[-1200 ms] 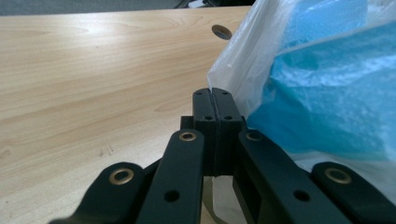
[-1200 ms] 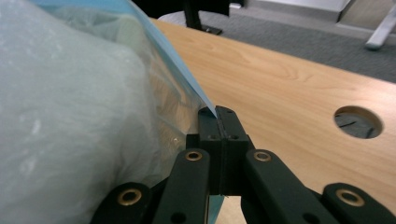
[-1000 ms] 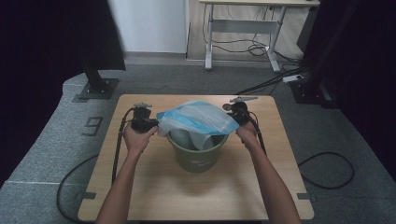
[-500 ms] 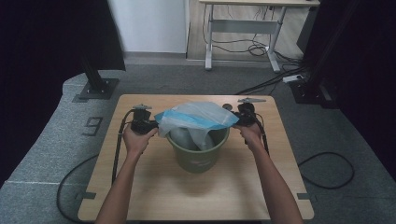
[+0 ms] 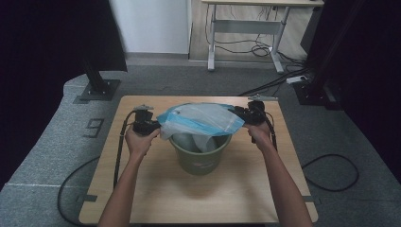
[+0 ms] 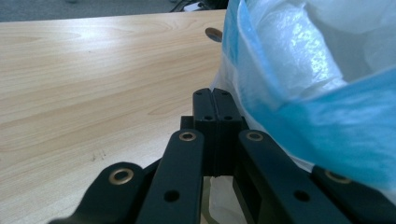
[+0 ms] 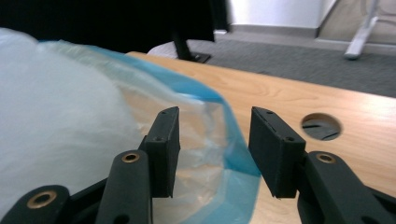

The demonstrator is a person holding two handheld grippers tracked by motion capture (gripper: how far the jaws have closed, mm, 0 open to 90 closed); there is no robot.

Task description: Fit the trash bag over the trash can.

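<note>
From the high view, we see the bag [image 5: 201, 119] stretched flat across the mouth of the green bin [image 5: 201, 158], which stands in the middle of the worktop [image 5: 142, 189]; part of the film sags down inside the bin. Our left claw [image 5: 152, 126] sits at the bag's left edge and our right claw [image 5: 242, 115] at its right edge, one on each side of the bin. In the left claw view, the left claw [image 6: 215, 100] has its jaws pressed together, and white film of the bag [image 6: 299, 79] shows beside and beneath them, so we judge it pinches the bag's edge, with the blue hem just to the side. In the right claw view, the right claw [image 7: 212, 140] stands wide, its jaws astride the blue hem of the bag [image 7: 74, 121] without clamping it; a round hole [image 7: 321, 126] in the worktop lies beyond. We judge the lining about half done: the bag is in the bin and spread open, but its rim is not yet folded down over the bin's lip, and the right side is not yet gripped.
</note>
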